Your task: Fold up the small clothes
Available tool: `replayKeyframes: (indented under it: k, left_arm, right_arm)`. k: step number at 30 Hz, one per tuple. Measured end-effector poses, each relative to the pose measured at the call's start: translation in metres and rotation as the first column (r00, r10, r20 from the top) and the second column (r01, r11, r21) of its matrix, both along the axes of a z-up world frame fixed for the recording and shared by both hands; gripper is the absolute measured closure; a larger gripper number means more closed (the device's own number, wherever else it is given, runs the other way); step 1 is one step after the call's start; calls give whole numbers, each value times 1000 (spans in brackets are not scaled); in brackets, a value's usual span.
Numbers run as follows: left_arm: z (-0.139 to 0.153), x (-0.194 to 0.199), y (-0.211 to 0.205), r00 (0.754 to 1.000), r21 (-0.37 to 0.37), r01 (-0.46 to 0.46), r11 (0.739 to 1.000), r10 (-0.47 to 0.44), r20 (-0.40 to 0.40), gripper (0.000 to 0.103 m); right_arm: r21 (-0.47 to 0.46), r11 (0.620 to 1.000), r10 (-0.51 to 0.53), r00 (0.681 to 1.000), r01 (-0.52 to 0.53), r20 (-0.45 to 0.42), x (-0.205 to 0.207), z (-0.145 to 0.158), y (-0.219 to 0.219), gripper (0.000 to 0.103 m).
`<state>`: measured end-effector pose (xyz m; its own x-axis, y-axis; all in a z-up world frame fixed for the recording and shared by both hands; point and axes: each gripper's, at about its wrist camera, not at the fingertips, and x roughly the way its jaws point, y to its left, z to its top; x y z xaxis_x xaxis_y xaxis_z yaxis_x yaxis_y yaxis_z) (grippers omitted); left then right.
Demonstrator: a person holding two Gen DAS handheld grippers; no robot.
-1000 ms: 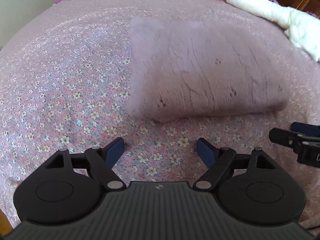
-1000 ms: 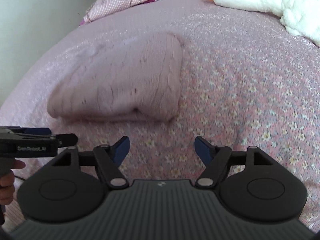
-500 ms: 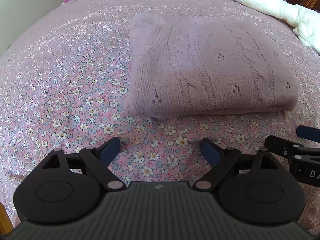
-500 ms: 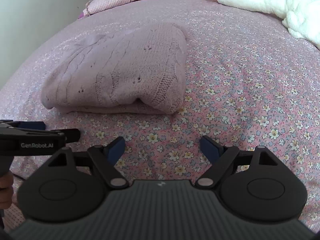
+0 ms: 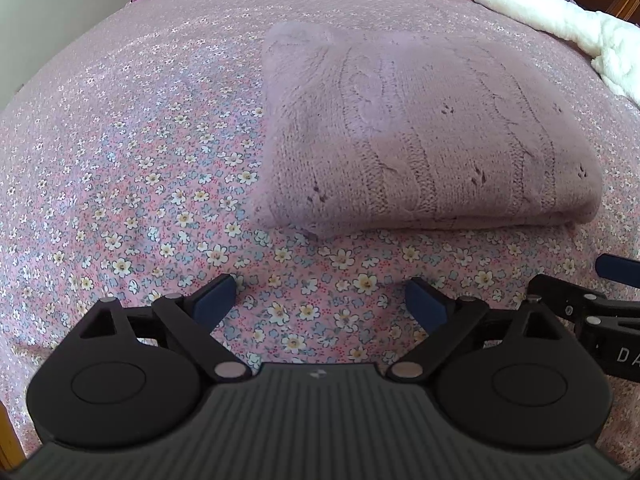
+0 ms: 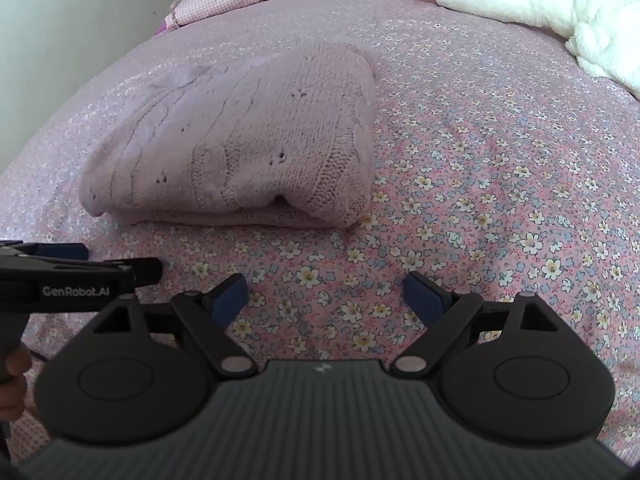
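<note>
floral bedspread [image 5: 120,184] | folded pink sweater [image 5: 420,152] lying flat | left hand-held gripper [image 5: 320,304] spread, empty | right hand-held gripper [image 6: 324,296] spread, empty

Home bedroom — floral bedspread [image 5: 120,168], plush goose [image 6: 520,0].

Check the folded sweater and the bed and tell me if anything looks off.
Mostly tidy. The pink sweater lies folded flat on the floral bedspread, but near its right front corner the top layer arches up, leaving a small gap. Both grippers, left and right, are open and clear of it.
</note>
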<state>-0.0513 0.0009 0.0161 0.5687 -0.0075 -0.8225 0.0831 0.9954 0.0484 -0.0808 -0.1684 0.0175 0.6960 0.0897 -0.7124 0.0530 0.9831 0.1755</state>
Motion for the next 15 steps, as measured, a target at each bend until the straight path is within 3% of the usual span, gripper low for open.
replayKeyframes:
  k: [15]
  left_arm:
    - [0,0,-1,1000,2,0,1000,0,-2,7]
  right_arm:
    - [3,1000,1,1000,-1,-2,1,0,0,13]
